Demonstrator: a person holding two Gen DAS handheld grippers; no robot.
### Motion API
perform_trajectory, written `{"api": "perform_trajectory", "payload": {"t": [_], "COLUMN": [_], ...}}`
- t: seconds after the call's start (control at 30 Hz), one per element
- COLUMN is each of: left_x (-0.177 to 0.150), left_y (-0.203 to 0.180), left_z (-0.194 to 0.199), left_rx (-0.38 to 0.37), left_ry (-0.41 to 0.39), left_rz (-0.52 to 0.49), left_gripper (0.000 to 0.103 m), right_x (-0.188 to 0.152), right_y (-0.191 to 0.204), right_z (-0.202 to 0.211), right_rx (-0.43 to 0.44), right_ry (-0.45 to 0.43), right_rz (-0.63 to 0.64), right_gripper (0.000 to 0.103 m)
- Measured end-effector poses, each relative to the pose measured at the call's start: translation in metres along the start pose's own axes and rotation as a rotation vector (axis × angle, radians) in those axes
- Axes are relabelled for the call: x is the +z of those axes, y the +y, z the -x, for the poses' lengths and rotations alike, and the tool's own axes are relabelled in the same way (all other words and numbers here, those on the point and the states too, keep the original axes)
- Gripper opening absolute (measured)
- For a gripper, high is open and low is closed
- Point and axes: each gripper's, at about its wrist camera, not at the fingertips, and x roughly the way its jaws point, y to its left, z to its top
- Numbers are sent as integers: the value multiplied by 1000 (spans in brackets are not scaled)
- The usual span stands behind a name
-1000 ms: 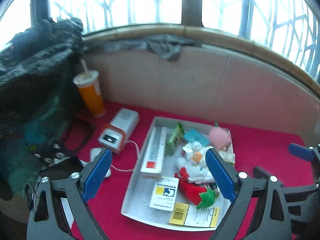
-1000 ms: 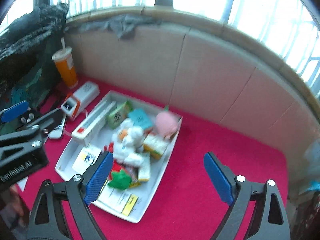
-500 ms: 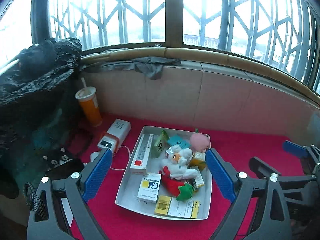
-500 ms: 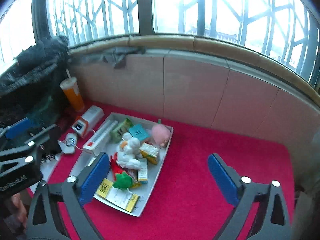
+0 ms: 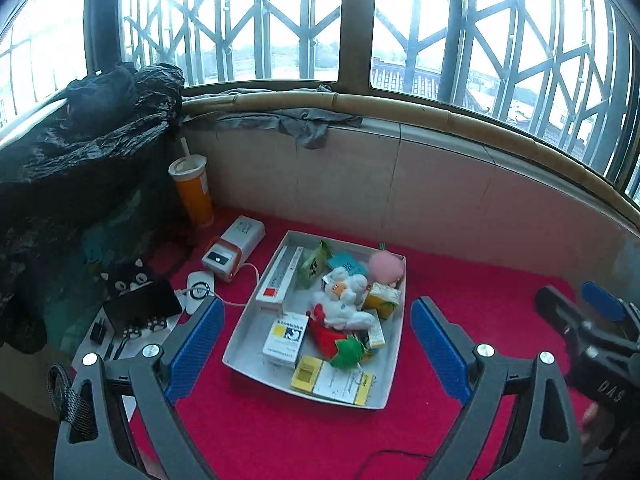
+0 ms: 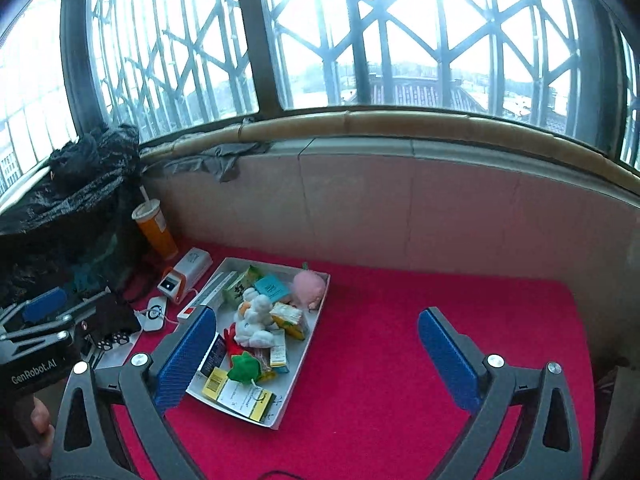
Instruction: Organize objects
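A grey tray (image 5: 394, 364) (image 6: 310, 346) sits on the red cloth, filled with several small things: a white plush (image 5: 346, 298) (image 6: 254, 318), a pink plush ball (image 5: 385, 266) (image 6: 310, 286), a red and green plush (image 5: 338, 342), medicine boxes (image 5: 286, 338) and a long white box (image 5: 279, 278). My left gripper (image 5: 316, 346) is open and empty, held back above the tray's near side. My right gripper (image 6: 316, 354) is open and empty, above the tray's right edge and the cloth. Each gripper shows at the edge of the other's view.
An orange cup with a straw (image 5: 194, 192), a white and orange device (image 5: 232, 246) with a cable and a small white puck (image 5: 199, 290) lie left of the tray. Black bags (image 5: 80, 152) fill the left side. A beige wall and barred windows close the back.
Both grippers have pulled back and up from the tray, which now looks smaller and farther. Both stay open and empty.
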Motion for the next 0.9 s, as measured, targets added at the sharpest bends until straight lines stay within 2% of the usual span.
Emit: {"api": "perform_trajectory", "payload": {"t": [0.17, 0.3, 0.5, 0.9], "left_x": [-12, -21, -32, -39], "left_y": [-9, -18, -31, -47], "left_z": [7, 8, 10, 20], "left_rx": [36, 57, 46, 40], "left_ry": [11, 34, 62, 59], "left_rz": [4, 3, -6, 5], "left_gripper": [94, 94, 94, 94], "right_x": [0, -5, -11, -15], "right_y": [-23, -39, -56, -70], "right_z": [21, 27, 31, 40], "right_rx": [-10, -9, 3, 25], "right_ry": [-44, -41, -25, -26], "right_rz": [-39, -61, -69, -59], "right_gripper": [103, 103, 103, 103]}}
